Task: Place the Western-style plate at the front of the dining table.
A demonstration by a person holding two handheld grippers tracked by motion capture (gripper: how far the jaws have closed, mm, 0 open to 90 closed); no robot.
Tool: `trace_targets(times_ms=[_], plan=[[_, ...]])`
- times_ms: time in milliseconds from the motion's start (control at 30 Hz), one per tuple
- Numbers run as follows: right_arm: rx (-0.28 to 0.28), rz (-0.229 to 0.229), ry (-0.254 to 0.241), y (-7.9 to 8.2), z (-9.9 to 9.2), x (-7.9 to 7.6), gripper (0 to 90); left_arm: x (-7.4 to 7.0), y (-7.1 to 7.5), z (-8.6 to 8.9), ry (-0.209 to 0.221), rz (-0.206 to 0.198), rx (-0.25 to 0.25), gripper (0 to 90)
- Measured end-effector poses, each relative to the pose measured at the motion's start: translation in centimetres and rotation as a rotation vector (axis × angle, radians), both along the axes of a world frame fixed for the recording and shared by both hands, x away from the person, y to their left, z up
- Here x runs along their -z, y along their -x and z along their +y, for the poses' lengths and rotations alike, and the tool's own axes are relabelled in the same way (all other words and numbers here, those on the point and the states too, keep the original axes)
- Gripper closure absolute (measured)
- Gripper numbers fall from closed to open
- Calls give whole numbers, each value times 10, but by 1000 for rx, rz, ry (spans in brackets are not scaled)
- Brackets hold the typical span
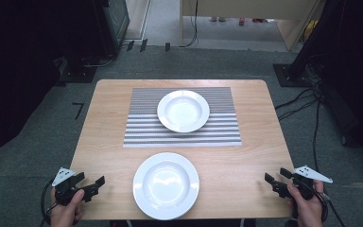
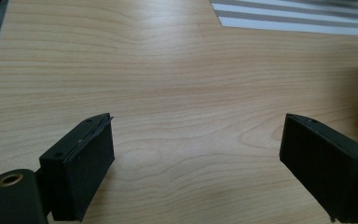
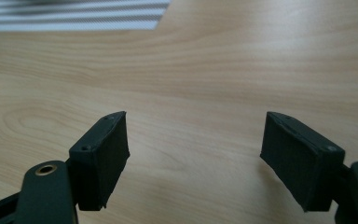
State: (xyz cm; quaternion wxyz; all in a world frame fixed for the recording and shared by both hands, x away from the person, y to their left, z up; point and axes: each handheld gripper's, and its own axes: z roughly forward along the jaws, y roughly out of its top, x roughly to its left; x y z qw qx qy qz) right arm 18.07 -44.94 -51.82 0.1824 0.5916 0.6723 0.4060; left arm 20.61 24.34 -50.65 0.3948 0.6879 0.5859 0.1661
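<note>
Your left gripper [image 1: 93, 182] and right gripper [image 1: 275, 177] both stand with jaws apart and nothing between them, low over the table [image 1: 108, 123] at its near corners. The near plate [image 1: 166, 185] lies between them, apart from both; beyond it, 1 more plate [image 1: 183, 111] sits on the striped mat [image 1: 142, 127].

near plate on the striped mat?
No: the near plate sits on bare wood of the table; the far plate is the one on the striped mat.

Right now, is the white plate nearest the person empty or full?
Empty. The near plate shows only its bare white bowl in the high view, lying flat on the table.
</note>
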Motion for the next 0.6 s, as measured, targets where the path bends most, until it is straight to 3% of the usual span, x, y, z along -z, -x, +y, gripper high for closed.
trace_targets(times_ms=[133, 267, 433, 500, 600], plan=[[5, 32, 25, -1, -1, 4, 222, 5, -2, -1, -48, 16, -8, 99], [-4, 24, 88, -3, 5, 5, 212, 7, -2, -6, -96, 17, 0, 99], [-25, 20, 221, -4, 18, 7, 154, 9, -2, -16, -193, 8, -2, 99], [-25, 25, 220, -5, 20, 7, 140, 10, -2, -21, -247, 5, 2, 99], [-24, 25, 221, -6, 20, 7, 139, 11, -2, -22, -246, -4, 6, 94]])
